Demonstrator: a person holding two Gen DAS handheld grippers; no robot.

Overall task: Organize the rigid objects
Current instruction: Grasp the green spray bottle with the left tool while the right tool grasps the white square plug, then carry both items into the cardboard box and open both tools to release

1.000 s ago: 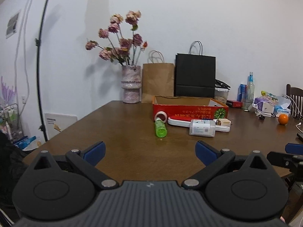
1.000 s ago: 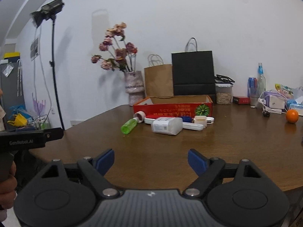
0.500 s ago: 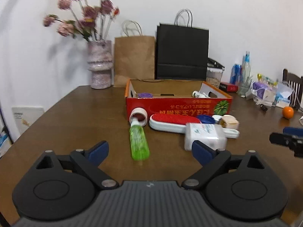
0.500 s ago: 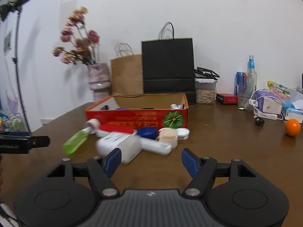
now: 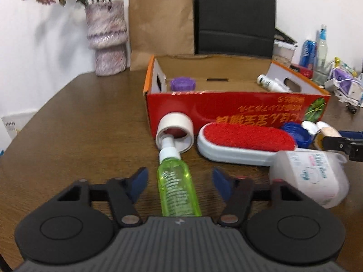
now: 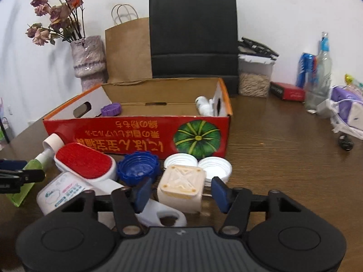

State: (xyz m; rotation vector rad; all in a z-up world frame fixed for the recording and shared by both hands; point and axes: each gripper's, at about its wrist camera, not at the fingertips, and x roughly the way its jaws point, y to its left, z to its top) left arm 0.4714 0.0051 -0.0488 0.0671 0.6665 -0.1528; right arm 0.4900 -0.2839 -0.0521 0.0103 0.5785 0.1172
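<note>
The brown wooden table lies bare across its left half, giving open room up to the rounded left edge, with a mottled vase of dried flowers near the wall at the far side. The left tongs have just been closing and stand about half open astride a green spray bottle that lies on its side; a gap shows on each side of the bottle, so the pads do not press it. The bottle's white nozzle pokes into a roll of tape that stands against the front wall of the red cardboard box. Inside the box a purple lid sits in the left corner and a small white bottle in the right. Before the box lie a red-faced lint brush, a white labelled container, a blue cap and two white lids. The right tongs have likewise just been closing, half open around a cream square block, not gripping it. A brown paper bag and a black bag stand behind the box. To the right the table is open up to a jar, bottles and cables near the far edge.
</note>
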